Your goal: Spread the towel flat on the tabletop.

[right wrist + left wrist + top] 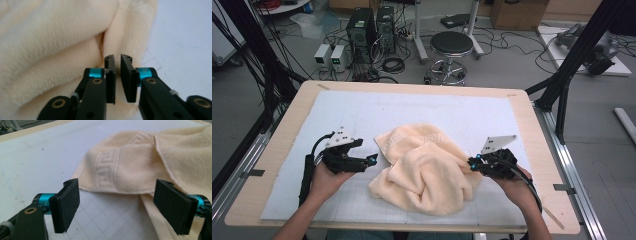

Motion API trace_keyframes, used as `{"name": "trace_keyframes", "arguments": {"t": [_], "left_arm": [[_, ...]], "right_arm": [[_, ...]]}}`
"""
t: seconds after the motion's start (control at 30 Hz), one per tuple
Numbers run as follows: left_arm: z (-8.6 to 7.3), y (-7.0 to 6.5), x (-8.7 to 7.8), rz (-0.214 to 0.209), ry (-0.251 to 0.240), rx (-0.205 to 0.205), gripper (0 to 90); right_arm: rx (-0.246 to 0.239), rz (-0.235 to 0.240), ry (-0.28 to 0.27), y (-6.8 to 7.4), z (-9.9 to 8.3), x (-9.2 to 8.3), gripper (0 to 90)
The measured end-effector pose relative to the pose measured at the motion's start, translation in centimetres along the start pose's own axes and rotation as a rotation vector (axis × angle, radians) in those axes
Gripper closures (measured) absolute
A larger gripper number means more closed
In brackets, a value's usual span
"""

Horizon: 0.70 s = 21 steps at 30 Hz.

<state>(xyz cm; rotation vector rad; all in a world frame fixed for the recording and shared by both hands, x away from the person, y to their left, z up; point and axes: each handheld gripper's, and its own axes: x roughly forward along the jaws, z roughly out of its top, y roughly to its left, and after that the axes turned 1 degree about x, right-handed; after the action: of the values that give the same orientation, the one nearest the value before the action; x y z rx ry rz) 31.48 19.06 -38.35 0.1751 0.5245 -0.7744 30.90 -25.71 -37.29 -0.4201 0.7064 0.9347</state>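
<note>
We see a cream towel [424,170] lying crumpled at the middle of the white mat [337,112], between two hand-held grippers. The left gripper [373,160] hovers just left of it, jaws wide with nothing between them, facing the hem with its woven key pattern. The right gripper [472,163] is at the towel's right edge, jaws nearly closed with a narrow empty gap, so we judge it nearer. No readable writing shows.
</note>
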Motion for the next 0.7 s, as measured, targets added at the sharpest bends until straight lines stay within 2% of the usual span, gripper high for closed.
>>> {"name": "trace_keyframes", "arguments": {"t": [0.03, 0.07, 0.13, 0.17, 0.2, 0.23, 0.27, 0.3, 0.33, 0.4, 0.47, 0.5, 0.53, 0.6, 0.67, 0.7], "left_arm": [[0.4, 0.1, 0.3, -0.001, 0.009, 0.009, 25.2], [0.7, 0.1, 0.7, 0.001, 0.01, 0.013, 25.2], [1.2, 0.1, 1.6, -0.016, 0.01, 0.002, 34.4], [1.4, 0.2, 2.1, -0.019, 0.018, 0.002, 34.4], [1.5, 0.2, 2.7, -0.025, 0.039, -0.005, 39.2], [1.6, 0.3, 3.4, -0.039, 0.052, -0.02, 39.2], [1.6, 0.3, 4.0, -0.035, 0.069, -0.037, 42.1], [1.6, 0.3, 4.6, -0.029, 0.075, -0.051, 42.1], [1.5, 0.4, 5.2, -0.033, 0.078, -0.067, 43.6], [1.3, 0.4, 6.2, -0.056, 0.097, -0.095, 46.5], [1.1, 0.3, 7.2, -0.067, 0.137, -0.095, 48.7], [1.0, 0.2, 7.6, -0.066, 0.161, -0.091, 48.7], [0.8, 0.2, 8.0, -0.069, 0.186, -0.093, 50.4], [0.4, 0.2, 8.7, -0.081, 0.225, -0.099, 52.4], [0.1, 0.1, 9.1, -0.091, 0.257, -0.089, 62.2], [0.0, 0.0, 9.3, -0.083, 0.272, -0.08, 62.2]], "right_arm": [[0.017, -0.006, -0.044, -0.8, 0.7, -0.1, 74.4], [0.017, -0.006, -0.044, -0.8, 0.7, -0.1, 74.4], [0.037, -0.026, -0.071, -2.2, 1.7, 0.9, 70.7], [0.037, -0.026, -0.071, -2.2, 1.7, 0.9, 70.7], [0.049, -0.035, -0.069, -3.2, 2.2, 2.0, 67.7], [0.049, -0.035, -0.069, -3.2, 2.2, 2.0, 67.7], [0.073, -0.032, -0.06, -4.2, 2.2, 3.4, 65.4], [0.073, -0.032, -0.06, -4.2, 2.2, 3.4, 65.4], [0.093, -0.029, -0.046, -4.7, 2.1, 4.2, 63.6], [0.151, 0.021, -0.019, -5.7, 1.7, 5.6, 60.9], [0.174, 0.062, 0.036, -5.9, 1.2, 7.7, 58.3], [0.174, 0.062, 0.036, -5.9, 1.2, 7.7, 58.3], [0.179, 0.08, 0.069, -5.8, 1.1, 8.7, 58.4], [0.182, 0.087, 0.084, -5.7, 1.1, 9.1, 59.4], [0.179, 0.091, 0.084, -5.5, 1.2, 9.2, 74.4], [0.179, 0.091, 0.084, -5.5, 1.2, 9.2, 74.4]]}}
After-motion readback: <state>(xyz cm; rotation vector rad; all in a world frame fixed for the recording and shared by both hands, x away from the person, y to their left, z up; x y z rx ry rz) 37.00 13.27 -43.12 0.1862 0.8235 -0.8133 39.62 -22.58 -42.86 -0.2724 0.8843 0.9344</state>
